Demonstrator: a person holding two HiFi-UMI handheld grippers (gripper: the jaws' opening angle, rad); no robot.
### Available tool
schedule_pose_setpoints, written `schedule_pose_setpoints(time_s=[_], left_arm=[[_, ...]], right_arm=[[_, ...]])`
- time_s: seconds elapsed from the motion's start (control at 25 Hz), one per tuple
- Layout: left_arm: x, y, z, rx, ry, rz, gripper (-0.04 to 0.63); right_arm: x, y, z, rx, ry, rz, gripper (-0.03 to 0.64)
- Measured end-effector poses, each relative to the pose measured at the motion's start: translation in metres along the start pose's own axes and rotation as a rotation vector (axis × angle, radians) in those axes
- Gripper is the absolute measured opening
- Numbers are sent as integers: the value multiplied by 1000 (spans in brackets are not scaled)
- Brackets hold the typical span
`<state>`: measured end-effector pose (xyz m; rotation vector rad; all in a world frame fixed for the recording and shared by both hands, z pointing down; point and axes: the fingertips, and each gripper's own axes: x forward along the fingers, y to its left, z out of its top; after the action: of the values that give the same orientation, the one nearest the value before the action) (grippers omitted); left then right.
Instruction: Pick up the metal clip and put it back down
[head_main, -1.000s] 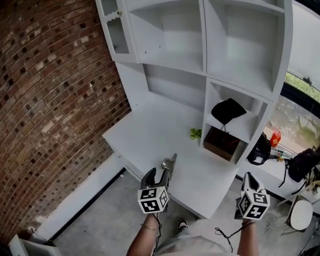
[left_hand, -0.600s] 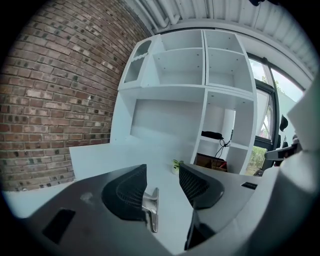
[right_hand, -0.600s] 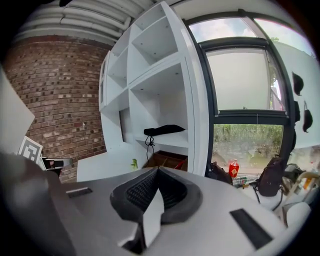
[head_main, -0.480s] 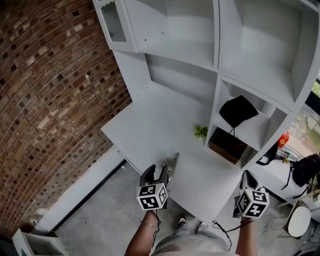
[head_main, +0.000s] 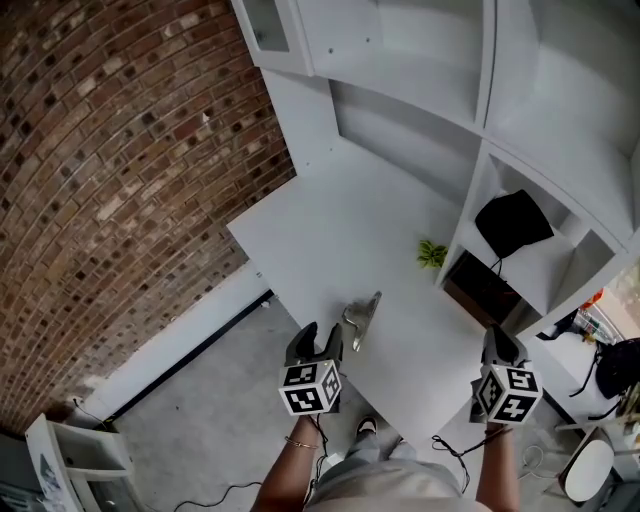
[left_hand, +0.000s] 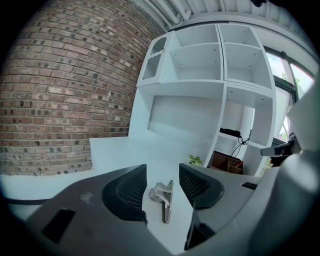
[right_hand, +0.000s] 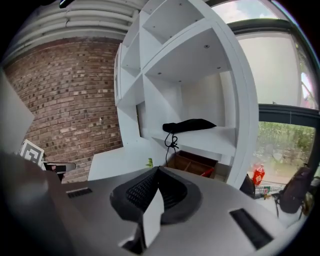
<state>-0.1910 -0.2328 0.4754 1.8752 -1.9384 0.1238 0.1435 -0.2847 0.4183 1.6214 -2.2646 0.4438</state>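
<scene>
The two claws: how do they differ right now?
The left claw is open, jaws apart, aimed at the metal clip lying loose on the white desk. The right claw is shut and empty, facing the shelves. Both look like the same model.

Seen from the head view, the left forearm and right forearm reach forward from the lower edge, each hand holding a gripper whose marker cube faces up toward the camera. The left gripper points forward with its two jaws apart, leaving an open gap between the ribbed pads. The right gripper is roughly level with the left and well apart from it, with its jaws pressed together.
</scene>
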Motion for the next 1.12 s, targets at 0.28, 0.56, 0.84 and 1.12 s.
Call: schedule_pose_setpoints(time_s=[0.28,0.56,0.84,1.12], left_arm=[[7,10,-26,-46,45,13,204],[34,16,-57,-82,96,-25,204],[56,25,-82,-66,129,-45,204],[75,26,-84,-43,144,-79,204]], right_arm=[[26,19,-10,-54,66,39,2],[54,34,-33,-131,148,33,2],[72,44,-66,-171,208,41,2],[77,44,-82,-160,236,19,2]])
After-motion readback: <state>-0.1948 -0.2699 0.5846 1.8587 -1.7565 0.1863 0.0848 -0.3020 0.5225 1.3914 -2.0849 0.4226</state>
